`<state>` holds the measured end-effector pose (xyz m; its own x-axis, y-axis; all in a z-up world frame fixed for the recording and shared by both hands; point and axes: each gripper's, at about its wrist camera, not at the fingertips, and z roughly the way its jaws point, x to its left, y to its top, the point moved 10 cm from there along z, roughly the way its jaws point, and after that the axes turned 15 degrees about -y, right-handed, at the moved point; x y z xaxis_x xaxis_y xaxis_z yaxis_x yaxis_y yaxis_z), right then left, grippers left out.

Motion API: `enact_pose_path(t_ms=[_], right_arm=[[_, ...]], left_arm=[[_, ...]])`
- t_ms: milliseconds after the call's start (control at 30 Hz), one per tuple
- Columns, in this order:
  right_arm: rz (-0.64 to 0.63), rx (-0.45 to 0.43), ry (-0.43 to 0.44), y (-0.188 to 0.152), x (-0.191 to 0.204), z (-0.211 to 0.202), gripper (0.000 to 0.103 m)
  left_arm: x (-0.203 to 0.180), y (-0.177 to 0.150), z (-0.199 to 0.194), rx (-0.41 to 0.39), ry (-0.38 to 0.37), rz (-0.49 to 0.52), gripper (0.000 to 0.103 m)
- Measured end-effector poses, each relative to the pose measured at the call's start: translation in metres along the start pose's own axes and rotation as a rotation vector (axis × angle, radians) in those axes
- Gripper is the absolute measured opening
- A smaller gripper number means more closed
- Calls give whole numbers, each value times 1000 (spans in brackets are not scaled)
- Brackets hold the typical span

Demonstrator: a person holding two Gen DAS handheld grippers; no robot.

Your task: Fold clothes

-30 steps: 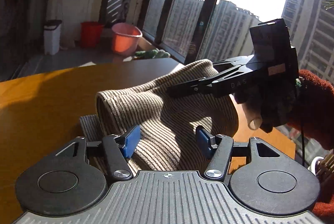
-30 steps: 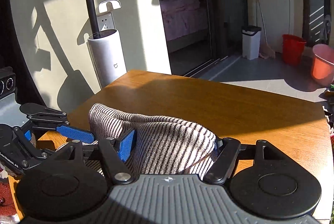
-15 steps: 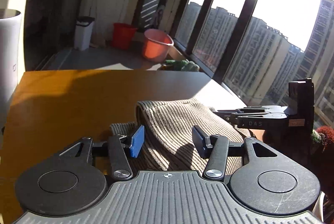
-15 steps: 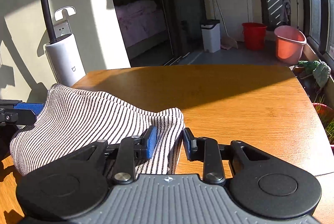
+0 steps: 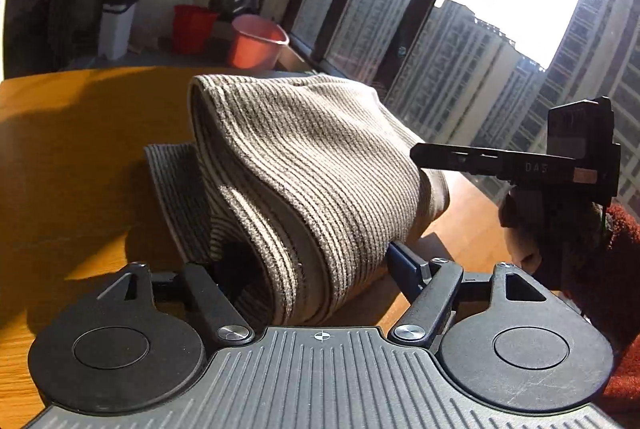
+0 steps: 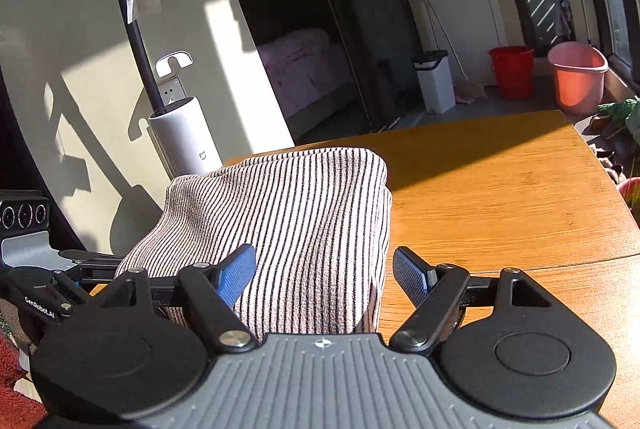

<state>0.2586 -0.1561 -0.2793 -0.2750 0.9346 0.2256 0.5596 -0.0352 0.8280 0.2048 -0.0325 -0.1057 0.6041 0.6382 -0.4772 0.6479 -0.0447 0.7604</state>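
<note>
A striped knit garment lies bunched and folded over on the wooden table; it also shows in the right wrist view. My left gripper is open, its jaws standing on either side of the near end of the garment; the left pad is hidden by cloth. My right gripper is open around the garment's other end, and it shows from the side in the left wrist view, touching the cloth. The left gripper shows at the left edge of the right wrist view.
The table edge runs along the right side. On the floor beyond stand a red bucket, a pink basin and a white bin. A white vacuum stand is by the wall. Large windows are on the right.
Both grippers have opened wider and moved in around the garment, which now stands taller and more bunched between them. The right gripper had been nearly closed half a second ago.
</note>
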Motion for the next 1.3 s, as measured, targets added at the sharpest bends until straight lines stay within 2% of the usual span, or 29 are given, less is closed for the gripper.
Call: enact_pose_path(t_ms=[67, 100, 133, 200, 267, 367, 433, 467, 600, 667, 733, 867, 967, 1067, 1100, 1200, 1300], right_arm=[[76, 9, 48, -1, -1, -3, 54], [105, 11, 66, -1, -1, -5, 40], [98, 5, 67, 1, 2, -10, 31], [53, 1, 56, 5, 6, -20, 20], [58, -6, 73, 14, 9, -33, 16], [70, -40, 103, 36, 13, -46, 16], [74, -60, 116, 50, 15, -53, 15], [60, -56, 90, 53, 13, -45, 15], [2, 46, -55, 32, 4, 12, 16], [-28, 74, -95, 15, 5, 29, 20], [-42, 80, -114, 8, 5, 35, 22], [-53, 63, -126, 7, 5, 32, 29], [-46, 59, -126, 5, 2, 32, 34], [-41, 56, -121, 5, 2, 34, 35], [-47, 52, -124, 5, 3, 34, 35], [-68, 32, -137, 8, 4, 28, 36], [-95, -4, -143, 14, 9, 10, 37]], left_arm=[[-1, -1, 6, 4, -2, 1, 73], [-3, -1, 6, 5, -8, -6, 68], [-4, -1, 6, 6, -14, -16, 63], [-6, -3, 2, 12, -36, -47, 57], [-12, -4, -5, 11, -84, -90, 51], [-26, 0, -15, -20, -184, -117, 46], [-31, 2, -21, -38, -212, -116, 44], [-31, 3, -23, -45, -216, -118, 44], [-10, 1, -21, -49, -147, -145, 44], [-2, 3, -25, -50, -99, -134, 44], [6, 5, -29, -50, -51, -122, 52], [21, 10, -41, -57, 48, -97, 53], [20, 28, -71, -122, 118, -41, 50], [-1, 55, -91, -195, 57, 33, 53], [-11, 62, -88, -195, 40, 85, 55], [-42, 82, -75, -187, -11, 243, 77], [-47, 90, -31, -92, -15, 317, 77]])
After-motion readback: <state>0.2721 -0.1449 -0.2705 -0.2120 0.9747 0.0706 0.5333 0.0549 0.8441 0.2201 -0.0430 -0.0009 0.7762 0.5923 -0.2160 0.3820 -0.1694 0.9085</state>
